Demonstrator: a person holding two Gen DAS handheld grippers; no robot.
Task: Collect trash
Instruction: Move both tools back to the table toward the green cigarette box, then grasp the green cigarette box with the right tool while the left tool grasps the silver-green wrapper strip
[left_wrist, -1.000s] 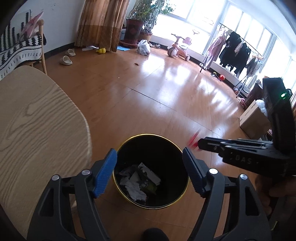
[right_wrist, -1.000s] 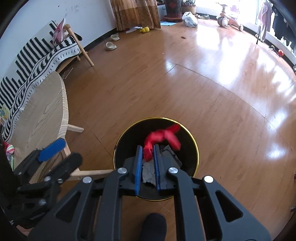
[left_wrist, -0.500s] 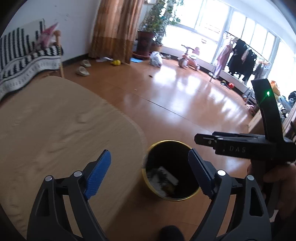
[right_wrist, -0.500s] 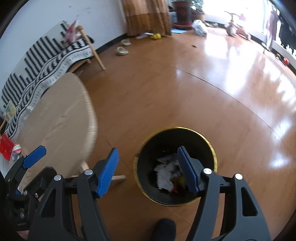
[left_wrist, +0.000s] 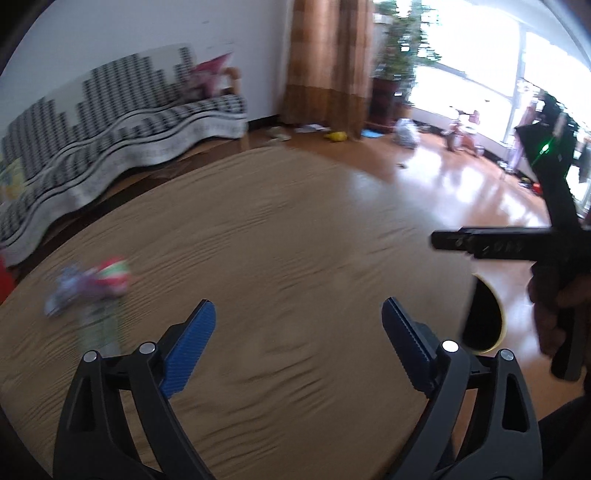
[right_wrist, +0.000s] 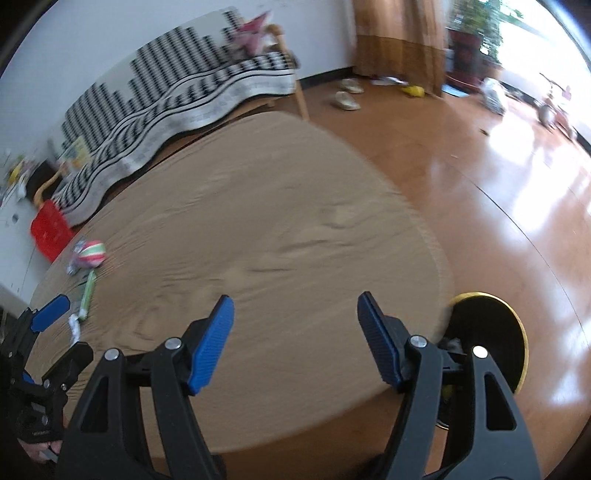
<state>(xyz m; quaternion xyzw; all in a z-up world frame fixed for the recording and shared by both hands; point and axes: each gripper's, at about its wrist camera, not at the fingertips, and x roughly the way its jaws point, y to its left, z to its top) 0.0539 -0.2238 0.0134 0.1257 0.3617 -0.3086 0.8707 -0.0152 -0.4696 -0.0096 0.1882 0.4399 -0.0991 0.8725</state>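
Observation:
Both views are motion-blurred. My left gripper (left_wrist: 297, 339) is open and empty over the round wooden table (left_wrist: 295, 240). My right gripper (right_wrist: 295, 332) is open and empty over the same table (right_wrist: 258, 206), near its right edge. Trash lies at the table's far left: a crumpled wrapper with a pink-green striped ball (right_wrist: 90, 254), a green stick wrapper (right_wrist: 87, 293) and a small white scrap (right_wrist: 74, 326). In the left wrist view the striped wrapper (left_wrist: 107, 280) is left of my left gripper. The black bin with a gold rim (right_wrist: 487, 332) stands on the floor right of the table; it also shows in the left wrist view (left_wrist: 484, 317).
A bench with a black-and-white striped cover (right_wrist: 177, 96) stands behind the table. A red box (right_wrist: 50, 229) sits at the far left. Slippers (right_wrist: 345, 99), a yellow toy (right_wrist: 413, 89), potted plants (left_wrist: 391, 74) and a tricycle (left_wrist: 461, 129) lie on the wooden floor beyond.
My right gripper opened and dropped the red trash into the bin. Both grippers then swung left from above the bin to above the table.

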